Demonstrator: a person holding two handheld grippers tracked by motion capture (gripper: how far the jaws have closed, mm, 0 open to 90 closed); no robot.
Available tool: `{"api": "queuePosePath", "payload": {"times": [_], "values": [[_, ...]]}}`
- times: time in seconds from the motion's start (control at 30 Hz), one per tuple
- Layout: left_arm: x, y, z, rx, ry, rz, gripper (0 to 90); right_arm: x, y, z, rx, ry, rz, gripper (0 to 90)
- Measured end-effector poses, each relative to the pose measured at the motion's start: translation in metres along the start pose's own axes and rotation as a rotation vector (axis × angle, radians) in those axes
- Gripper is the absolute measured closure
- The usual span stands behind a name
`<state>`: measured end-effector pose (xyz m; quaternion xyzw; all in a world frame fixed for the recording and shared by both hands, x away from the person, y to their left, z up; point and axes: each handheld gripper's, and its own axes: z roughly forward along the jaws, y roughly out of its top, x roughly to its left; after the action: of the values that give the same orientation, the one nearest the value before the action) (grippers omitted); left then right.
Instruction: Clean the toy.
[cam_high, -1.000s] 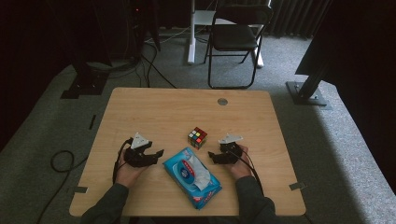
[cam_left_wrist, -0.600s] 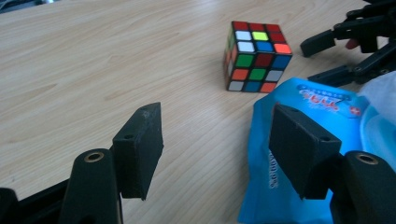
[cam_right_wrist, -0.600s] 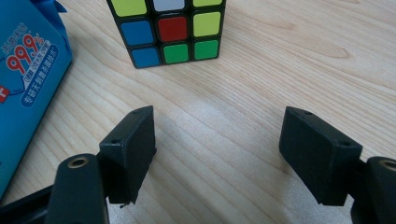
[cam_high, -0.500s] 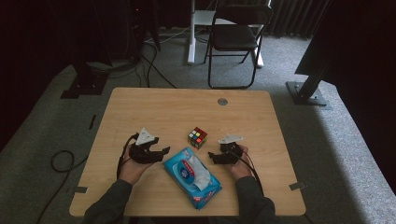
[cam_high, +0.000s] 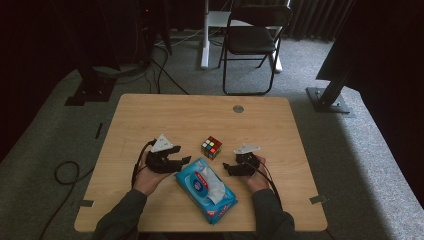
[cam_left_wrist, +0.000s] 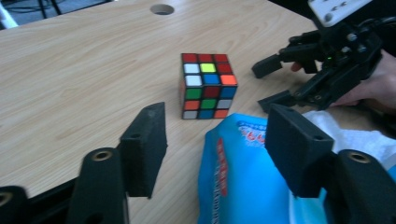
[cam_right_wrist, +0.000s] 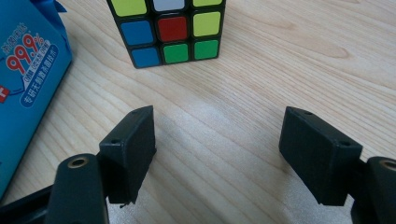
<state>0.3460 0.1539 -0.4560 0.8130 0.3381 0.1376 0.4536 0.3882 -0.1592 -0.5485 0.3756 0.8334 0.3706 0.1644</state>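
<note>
The left gripper, at centre-left of the high view, has just been closing slightly; its jaws stand wide, gripping nothing, over the blue wipes pack's upper-left corner. The right gripper gapes empty just right of the pack. The puzzle cube sits just above, between both.

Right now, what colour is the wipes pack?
Bright blue, with a red and white label; the wipes pack shows best in the high view.

The wooden table holds a colourful cube and, just near it, a blue wipes pack.
</note>
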Motion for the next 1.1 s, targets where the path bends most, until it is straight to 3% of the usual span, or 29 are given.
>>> {"api": "queuePosePath", "payload": {"times": [0.1,0.43,0.7,0.8,1.1], "values": [[-0.004,0.003,0.005,0.003,-0.037,0.0,45.3,0.0,0.0,0.0,0.0,0.0,0.0,26.8],[-0.014,0.014,0.022,0.021,-0.145,0.025,44.7,0.0,0.0,0.0,0.0,0.0,0.0,26.8],[-0.014,0.015,0.033,0.046,-0.22,0.025,43.7,0.0,0.0,0.0,0.0,0.0,0.001,26.8],[-0.011,0.014,0.038,0.053,-0.263,0.007,45.8,0.0,0.0,0.0,0.0,0.0,0.001,26.8],[-0.011,0.015,0.046,0.087,-0.356,0.014,52.6,0.0,0.0,0.0,-0.001,-0.006,0.01,26.9]]}}
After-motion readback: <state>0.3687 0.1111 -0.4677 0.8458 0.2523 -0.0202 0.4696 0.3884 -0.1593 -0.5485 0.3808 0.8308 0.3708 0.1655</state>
